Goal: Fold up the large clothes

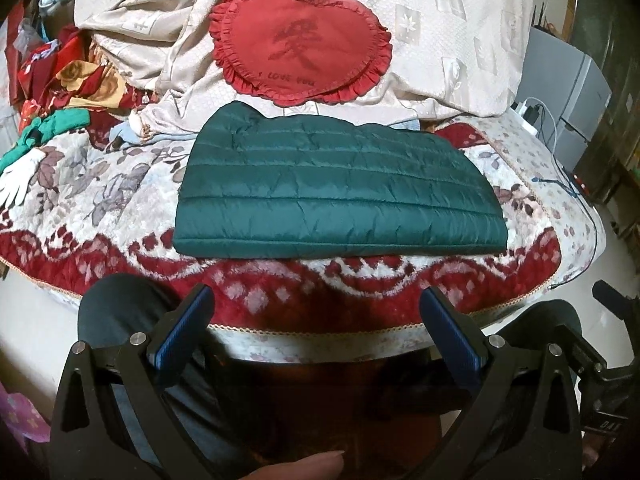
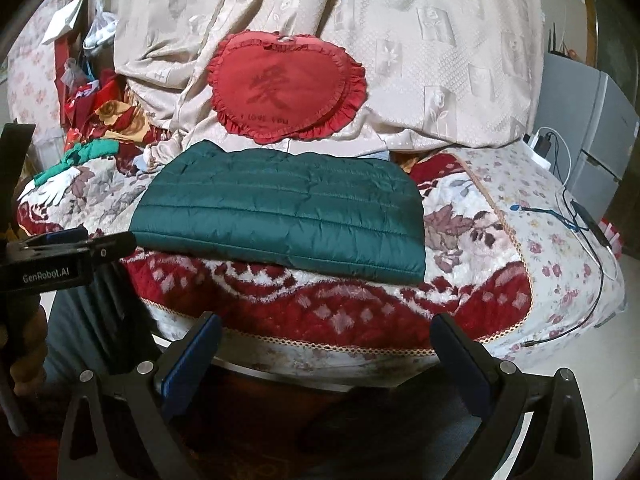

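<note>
Green quilted jacket [image 1: 340,196] lies folded flat on the floral blanket [image 1: 100,184], just in front of the red heart cushion [image 1: 300,48]. Left claw [image 1: 316,328] and right claw [image 2: 326,354] both gape apart, empty, short of the blanket's edge, perhaps a bed's.

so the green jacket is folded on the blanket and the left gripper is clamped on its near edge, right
Not quite. The green jacket is folded on the blanket, but the left gripper is open and off it, short of its near edge, as the left wrist view shows.
</note>
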### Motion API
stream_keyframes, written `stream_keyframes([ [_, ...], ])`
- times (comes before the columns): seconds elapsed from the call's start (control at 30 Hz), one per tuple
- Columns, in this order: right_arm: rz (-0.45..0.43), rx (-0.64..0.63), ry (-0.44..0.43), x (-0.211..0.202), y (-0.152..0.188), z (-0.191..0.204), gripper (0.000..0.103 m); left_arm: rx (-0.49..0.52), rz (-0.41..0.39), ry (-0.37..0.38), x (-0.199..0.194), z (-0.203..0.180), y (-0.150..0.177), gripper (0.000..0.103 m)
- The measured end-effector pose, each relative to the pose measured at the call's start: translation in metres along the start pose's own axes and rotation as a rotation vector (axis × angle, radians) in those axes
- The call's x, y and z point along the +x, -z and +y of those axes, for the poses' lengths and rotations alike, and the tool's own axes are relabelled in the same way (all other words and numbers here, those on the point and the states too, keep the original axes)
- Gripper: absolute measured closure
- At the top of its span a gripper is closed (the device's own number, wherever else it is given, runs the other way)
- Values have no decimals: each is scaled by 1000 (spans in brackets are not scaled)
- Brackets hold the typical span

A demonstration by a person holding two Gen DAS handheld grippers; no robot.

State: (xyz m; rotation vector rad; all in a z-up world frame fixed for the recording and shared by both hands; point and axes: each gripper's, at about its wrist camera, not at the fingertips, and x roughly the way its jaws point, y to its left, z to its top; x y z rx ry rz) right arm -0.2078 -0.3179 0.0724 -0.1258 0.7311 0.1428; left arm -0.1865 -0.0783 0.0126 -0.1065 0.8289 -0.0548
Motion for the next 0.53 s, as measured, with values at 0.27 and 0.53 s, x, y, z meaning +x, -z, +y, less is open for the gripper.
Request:
stream_keyframes([
  [0.27, -6, 8, -10, -2, -2, -1, 0, 23, 3, 0, 0, -7, 2, 1],
  [0.53, -8, 19, -17, -3, -2, -2, 0, 43, -19, 29, -5, -9, 7, 1],
])
